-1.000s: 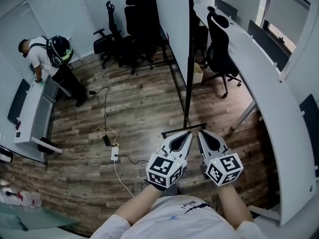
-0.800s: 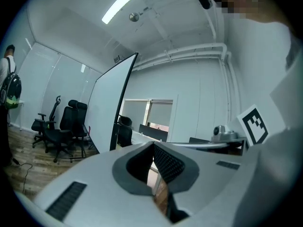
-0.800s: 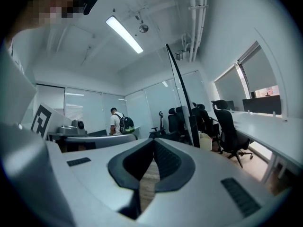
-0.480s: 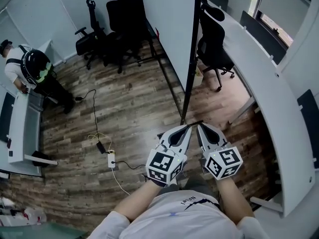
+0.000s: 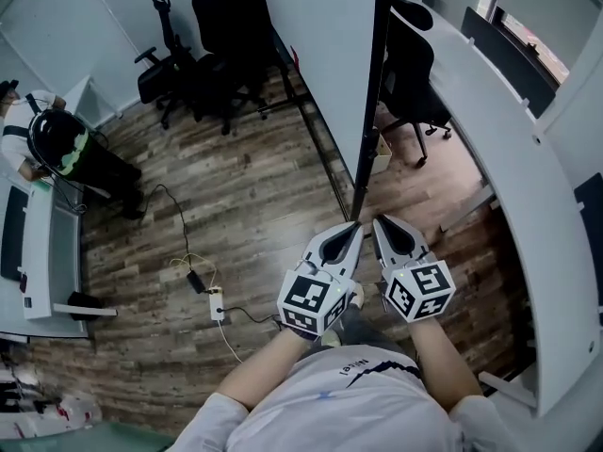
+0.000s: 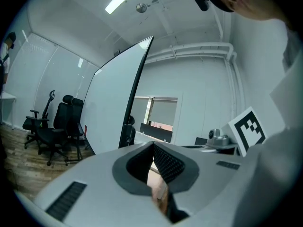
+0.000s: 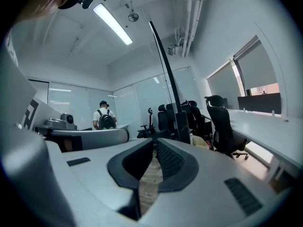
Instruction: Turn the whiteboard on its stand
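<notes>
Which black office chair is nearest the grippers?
The lone chair right of the whiteboard, pulled up to the long white desk. The other chairs cluster left of the board, farther away.

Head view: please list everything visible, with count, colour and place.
large whiteboard panel with black frame: one, white, top centre, upright
wheeled office chairs: at least three, black, top left and right of the board
long curved desk: one, white, right side
wooden plank floor: one, brown, centre
power strip with cables: one, white, on the floor, lower left
another person with backpack: one, black backpack, left edge
left tongs: one, white and black, bottom centre, shut, empty
right tongs: one, same colours, beside it, shut, empty
</notes>
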The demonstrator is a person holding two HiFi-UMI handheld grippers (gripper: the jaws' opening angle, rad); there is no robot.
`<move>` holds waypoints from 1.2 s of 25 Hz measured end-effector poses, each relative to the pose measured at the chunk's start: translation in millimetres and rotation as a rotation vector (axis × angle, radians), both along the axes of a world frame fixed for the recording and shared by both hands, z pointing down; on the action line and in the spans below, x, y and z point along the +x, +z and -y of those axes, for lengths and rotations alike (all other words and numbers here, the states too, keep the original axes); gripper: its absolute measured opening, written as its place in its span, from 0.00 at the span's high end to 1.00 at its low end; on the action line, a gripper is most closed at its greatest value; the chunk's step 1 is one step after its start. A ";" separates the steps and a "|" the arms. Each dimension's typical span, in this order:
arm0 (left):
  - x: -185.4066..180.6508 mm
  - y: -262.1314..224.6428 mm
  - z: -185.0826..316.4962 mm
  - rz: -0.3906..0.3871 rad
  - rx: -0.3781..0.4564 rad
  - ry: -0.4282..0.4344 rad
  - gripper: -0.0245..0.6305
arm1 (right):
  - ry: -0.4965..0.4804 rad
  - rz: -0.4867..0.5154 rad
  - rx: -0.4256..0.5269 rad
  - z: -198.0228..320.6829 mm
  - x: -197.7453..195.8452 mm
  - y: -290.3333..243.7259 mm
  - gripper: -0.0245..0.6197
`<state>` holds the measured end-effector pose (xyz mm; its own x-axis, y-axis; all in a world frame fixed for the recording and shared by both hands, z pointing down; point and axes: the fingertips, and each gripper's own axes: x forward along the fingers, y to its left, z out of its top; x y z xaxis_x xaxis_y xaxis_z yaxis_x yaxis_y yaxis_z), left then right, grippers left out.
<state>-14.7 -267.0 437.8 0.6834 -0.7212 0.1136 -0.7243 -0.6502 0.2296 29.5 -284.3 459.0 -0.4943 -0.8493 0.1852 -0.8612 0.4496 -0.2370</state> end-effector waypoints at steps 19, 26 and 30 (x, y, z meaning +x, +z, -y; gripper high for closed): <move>-6.6 31.8 121.5 0.068 -0.059 -0.107 0.94 | 0.058 -0.169 -0.018 171.4 6.0 81.7 0.62; -11.2 35.9 126.0 0.064 -0.071 -0.080 0.94 | 0.103 -0.210 0.008 190.7 1.5 88.6 0.62; -15.8 37.1 128.9 0.061 -0.073 -0.085 0.94 | 0.123 -0.229 0.003 202.9 3.2 92.7 0.63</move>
